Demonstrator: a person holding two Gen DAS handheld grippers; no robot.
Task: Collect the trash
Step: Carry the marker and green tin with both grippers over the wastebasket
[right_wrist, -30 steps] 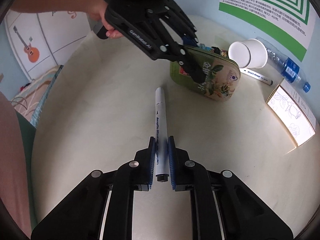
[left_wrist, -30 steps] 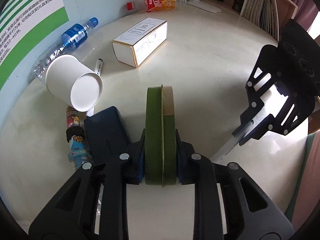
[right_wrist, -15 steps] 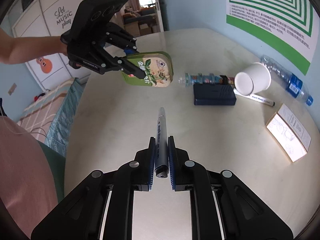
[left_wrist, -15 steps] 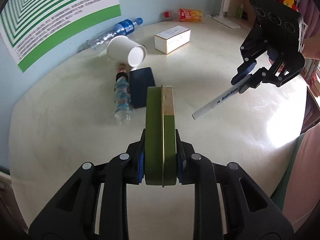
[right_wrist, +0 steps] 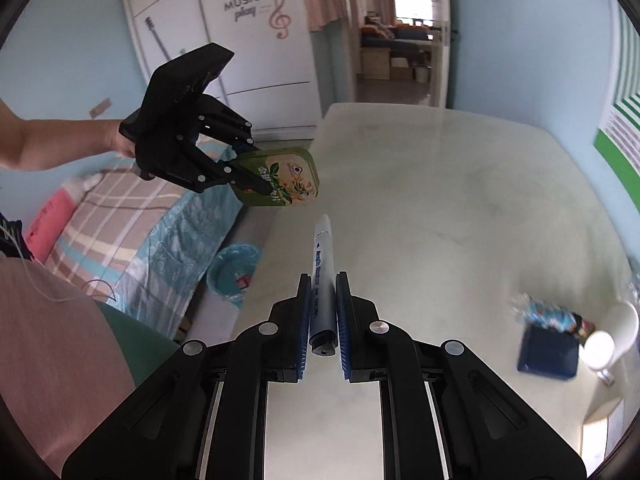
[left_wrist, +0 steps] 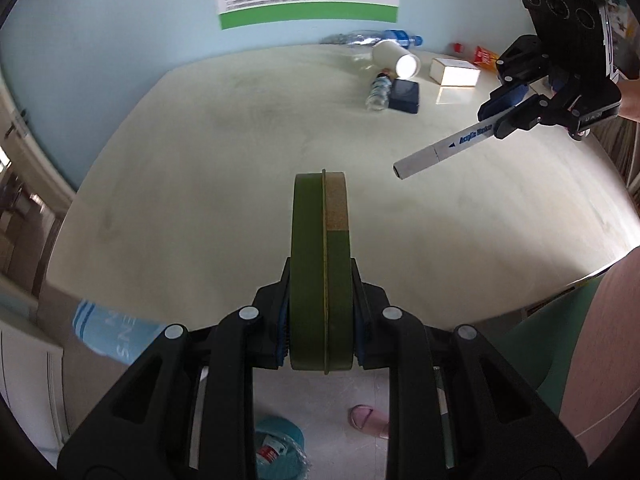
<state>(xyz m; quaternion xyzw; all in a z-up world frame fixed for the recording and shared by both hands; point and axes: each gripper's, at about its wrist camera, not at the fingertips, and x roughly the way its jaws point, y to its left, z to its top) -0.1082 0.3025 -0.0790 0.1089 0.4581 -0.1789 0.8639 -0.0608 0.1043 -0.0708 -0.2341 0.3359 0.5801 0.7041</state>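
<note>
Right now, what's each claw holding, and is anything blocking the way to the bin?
Left gripper shut on green tin. Right gripper shut on white marker. Blue bin on floor beside table, path open.

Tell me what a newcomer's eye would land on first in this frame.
First, the green tin, held on edge in the left tool above the near edge of the table. Next, the white acrylic marker clamped in the right tool, pointing toward the tin. Then the teal trash bin on the floor beside the table, and the far clutter around a tipped white paper cup.
</note>
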